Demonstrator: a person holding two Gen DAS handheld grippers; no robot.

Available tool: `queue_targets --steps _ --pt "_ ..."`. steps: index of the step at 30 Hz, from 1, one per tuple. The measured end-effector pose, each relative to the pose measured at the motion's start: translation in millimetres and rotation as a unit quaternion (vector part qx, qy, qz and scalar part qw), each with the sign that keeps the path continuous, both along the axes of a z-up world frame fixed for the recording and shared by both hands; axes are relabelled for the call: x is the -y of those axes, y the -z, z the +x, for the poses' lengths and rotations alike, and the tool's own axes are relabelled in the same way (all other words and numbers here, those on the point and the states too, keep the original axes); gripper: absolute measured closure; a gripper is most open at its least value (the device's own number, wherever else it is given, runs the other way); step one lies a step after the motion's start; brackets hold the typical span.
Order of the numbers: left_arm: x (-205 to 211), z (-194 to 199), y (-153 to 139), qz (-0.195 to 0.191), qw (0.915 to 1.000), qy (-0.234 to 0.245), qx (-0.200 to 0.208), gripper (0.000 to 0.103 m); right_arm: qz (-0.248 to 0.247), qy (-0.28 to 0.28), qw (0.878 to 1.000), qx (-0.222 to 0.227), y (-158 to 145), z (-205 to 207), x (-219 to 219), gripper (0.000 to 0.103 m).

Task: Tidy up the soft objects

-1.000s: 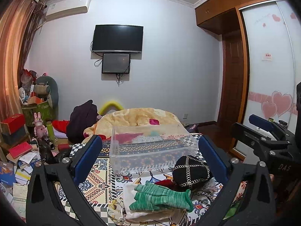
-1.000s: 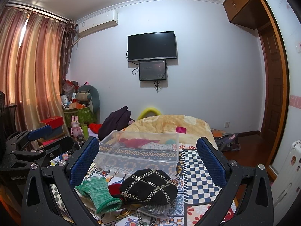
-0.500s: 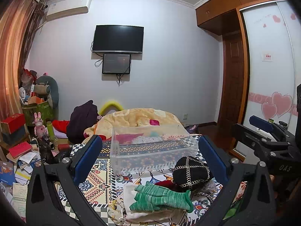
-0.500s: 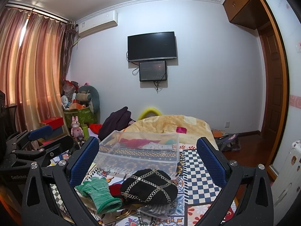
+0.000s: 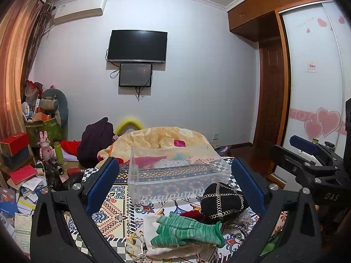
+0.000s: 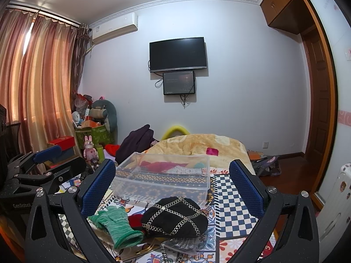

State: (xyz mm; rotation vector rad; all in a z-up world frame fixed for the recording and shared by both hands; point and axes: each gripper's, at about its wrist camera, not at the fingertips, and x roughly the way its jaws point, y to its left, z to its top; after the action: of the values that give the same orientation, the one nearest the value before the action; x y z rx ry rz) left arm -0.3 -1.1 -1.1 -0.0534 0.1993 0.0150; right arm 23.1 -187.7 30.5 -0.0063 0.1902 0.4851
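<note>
A pile of soft things lies on the patterned bedspread (image 5: 114,208): green knitted gloves (image 5: 188,232) on a cream cloth (image 5: 151,221), a black hat with chain trim (image 5: 223,199) and something red under it. Behind them stands a clear plastic box (image 5: 177,173). My left gripper (image 5: 175,184) hovers open above the pile, nothing between its fingers. In the right wrist view the gloves (image 6: 116,225), the hat (image 6: 175,217) and the box (image 6: 162,175) lie ahead of my right gripper (image 6: 171,188), which is also open and empty.
A yellow blanket (image 5: 162,140) and dark clothing (image 5: 94,140) are heaped beyond the box. Books, boxes and a pink rabbit figure (image 5: 45,146) clutter the left side. The other gripper (image 5: 311,164) shows at the right edge of the left view. A wardrobe and door stand right.
</note>
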Motion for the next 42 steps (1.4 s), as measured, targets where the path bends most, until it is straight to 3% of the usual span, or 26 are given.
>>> queue_targets --steps 8,13,22,26,29,33,42 --pt "2 4 1 0.003 1.0000 0.003 -0.008 0.000 0.001 -0.002 1.000 -0.003 1 0 -2 0.000" --pt "5 16 12 0.009 0.9988 0.017 -0.045 0.000 -0.007 0.001 1.000 -0.024 8 8 1 0.000" --pt "10 49 61 -0.002 0.9870 0.065 -0.147 0.000 -0.021 -0.001 0.992 -0.123 50 38 12 0.000" --pt "-2 59 77 -0.014 0.9841 0.054 -0.168 0.001 -0.022 -0.015 0.987 -0.156 66 46 12 0.000" --pt "-12 60 84 -0.033 0.9830 0.050 -0.174 0.011 -0.023 -0.029 0.984 -0.173 74 48 9 0.000" --pt "-25 62 92 -0.059 0.9785 0.059 -0.189 0.016 -0.031 -0.048 0.981 -0.186 83 49 4 0.001" --pt "-18 61 104 -0.047 0.9743 0.076 -0.207 0.044 -0.041 -0.048 0.975 -0.215 96 59 -9 0.019"
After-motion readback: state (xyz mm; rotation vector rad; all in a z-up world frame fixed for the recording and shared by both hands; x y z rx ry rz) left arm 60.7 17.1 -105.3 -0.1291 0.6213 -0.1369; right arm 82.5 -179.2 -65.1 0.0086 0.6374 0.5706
